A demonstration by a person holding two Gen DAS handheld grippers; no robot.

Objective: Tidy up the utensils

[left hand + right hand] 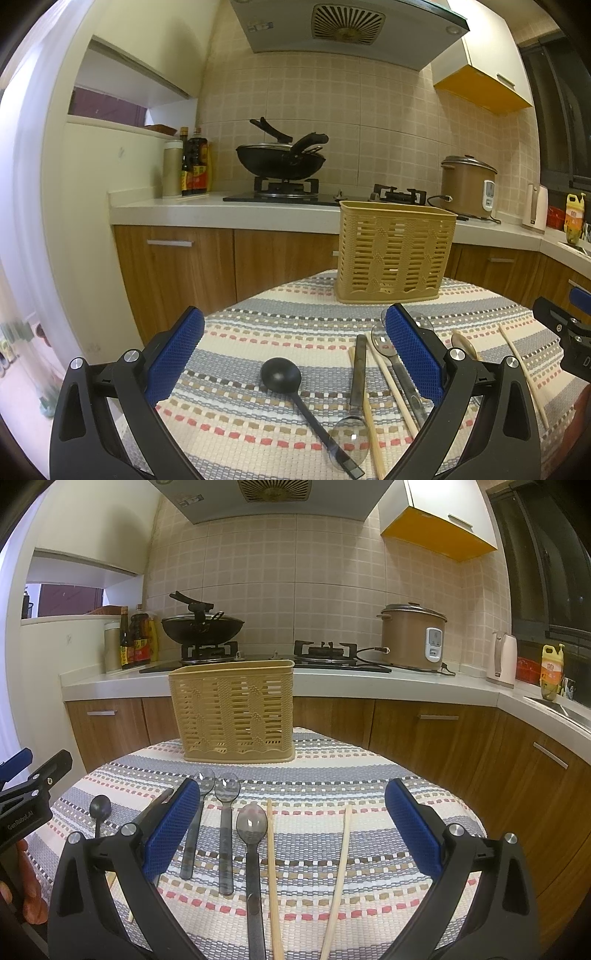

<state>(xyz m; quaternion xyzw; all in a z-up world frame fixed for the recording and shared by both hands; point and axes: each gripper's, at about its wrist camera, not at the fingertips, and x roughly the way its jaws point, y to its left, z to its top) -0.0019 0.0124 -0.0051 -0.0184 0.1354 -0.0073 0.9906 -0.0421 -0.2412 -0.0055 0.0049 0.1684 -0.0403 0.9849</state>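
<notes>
Laid flat on the striped woven cloth (369, 775) of the desk, all in front of the tan slotted plastic basket (236, 712): three clear plastic spoons with grey handles (225, 834), two pale wooden chopsticks (272, 867), and, further to the basket's left front, a black plastic ladle-shaped spoon (282, 376). More chopsticks visible in the left wrist view, crossing a clear spoon there.

Probably light and stiff, every piece. Smooth plastic likely slippery; thin chopsticks liable to roll or pivot if pinched off-centre. Best taken across the handle near mid-length, not by the bowl. Low profile against a textured cloth, so pads must come down close to the weave.

Left tool (295, 354) spread wide, holding nothing, hovering over the black spoon. Right tool (291, 834) likewise wide apart and empty, straddling the clear spoons and chopsticks, touching none as far as can be seen.
</notes>
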